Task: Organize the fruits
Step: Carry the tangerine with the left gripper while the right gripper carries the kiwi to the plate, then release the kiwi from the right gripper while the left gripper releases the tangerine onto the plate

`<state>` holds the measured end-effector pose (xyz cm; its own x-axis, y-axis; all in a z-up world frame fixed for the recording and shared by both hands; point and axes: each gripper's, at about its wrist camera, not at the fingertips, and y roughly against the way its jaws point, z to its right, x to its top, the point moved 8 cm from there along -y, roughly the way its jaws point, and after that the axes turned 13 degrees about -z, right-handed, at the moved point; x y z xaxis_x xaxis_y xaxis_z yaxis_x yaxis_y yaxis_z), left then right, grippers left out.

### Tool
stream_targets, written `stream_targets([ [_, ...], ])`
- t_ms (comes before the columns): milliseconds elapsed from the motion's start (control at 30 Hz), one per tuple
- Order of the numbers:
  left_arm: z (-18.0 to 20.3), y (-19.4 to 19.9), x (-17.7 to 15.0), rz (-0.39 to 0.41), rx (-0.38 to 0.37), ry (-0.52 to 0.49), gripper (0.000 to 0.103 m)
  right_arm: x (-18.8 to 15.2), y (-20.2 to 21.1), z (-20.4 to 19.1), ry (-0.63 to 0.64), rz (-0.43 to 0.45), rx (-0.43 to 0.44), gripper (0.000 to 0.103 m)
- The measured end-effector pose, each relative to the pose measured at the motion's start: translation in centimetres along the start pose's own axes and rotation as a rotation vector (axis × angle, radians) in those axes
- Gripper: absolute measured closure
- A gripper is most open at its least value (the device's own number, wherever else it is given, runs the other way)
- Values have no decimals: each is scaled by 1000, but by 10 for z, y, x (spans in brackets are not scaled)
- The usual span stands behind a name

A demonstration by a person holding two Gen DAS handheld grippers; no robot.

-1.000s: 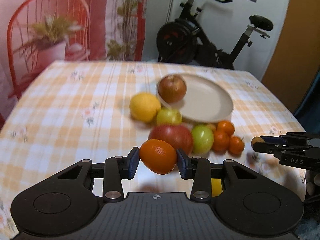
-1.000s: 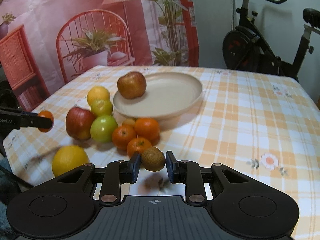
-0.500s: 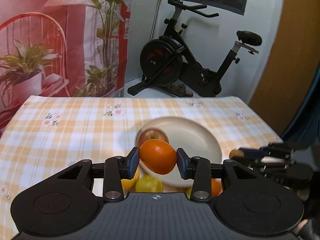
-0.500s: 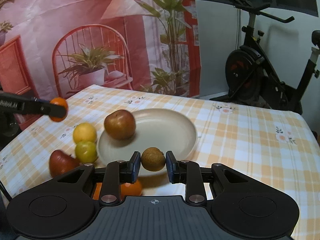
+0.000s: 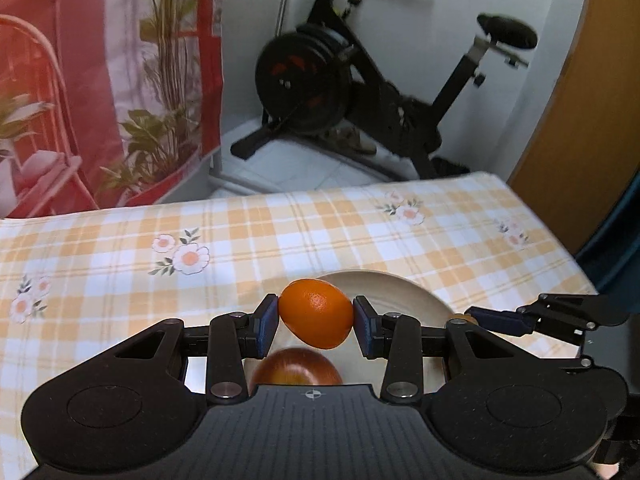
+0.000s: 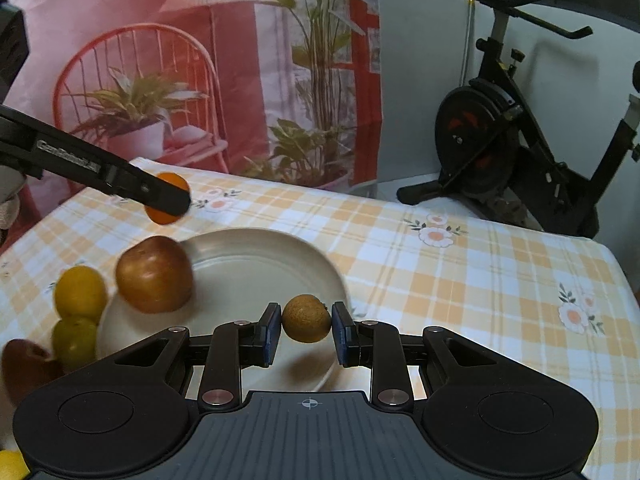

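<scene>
Both grippers have come forward over the round beige plate (image 6: 260,264); the left gripper (image 5: 315,326) pinches a glossy orange (image 5: 316,313); the right gripper (image 6: 306,330) pinches a fuzzy brown kiwi (image 6: 306,318).

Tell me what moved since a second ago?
Both claws rose from the fruit pile and carried their fruit over the plate: the left claw with the orange, the right claw with the kiwi. Neither let go. The apple stayed on the plate's rim.
</scene>
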<state>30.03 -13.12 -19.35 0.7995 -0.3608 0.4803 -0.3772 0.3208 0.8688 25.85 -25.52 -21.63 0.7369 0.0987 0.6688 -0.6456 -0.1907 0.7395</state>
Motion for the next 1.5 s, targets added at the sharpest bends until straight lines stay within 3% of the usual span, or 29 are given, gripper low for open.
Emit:
stream_targets([
  [300, -4, -40, 11, -80, -5, -19, 61, 14, -30, -2, 55, -30, -6, 78],
  [900, -10, -65, -1, -179, 16, -24, 60, 16, -45, -3, 45, -49, -1, 77],
  [1167, -11, -57, -1, -166, 18, -4, 59, 13, -35, -1, 35, -32, -11, 75],
  [1500, -11, -9, -2, -75, 7, 16, 59, 4, 4, -5, -19, 19, -5, 75],
])
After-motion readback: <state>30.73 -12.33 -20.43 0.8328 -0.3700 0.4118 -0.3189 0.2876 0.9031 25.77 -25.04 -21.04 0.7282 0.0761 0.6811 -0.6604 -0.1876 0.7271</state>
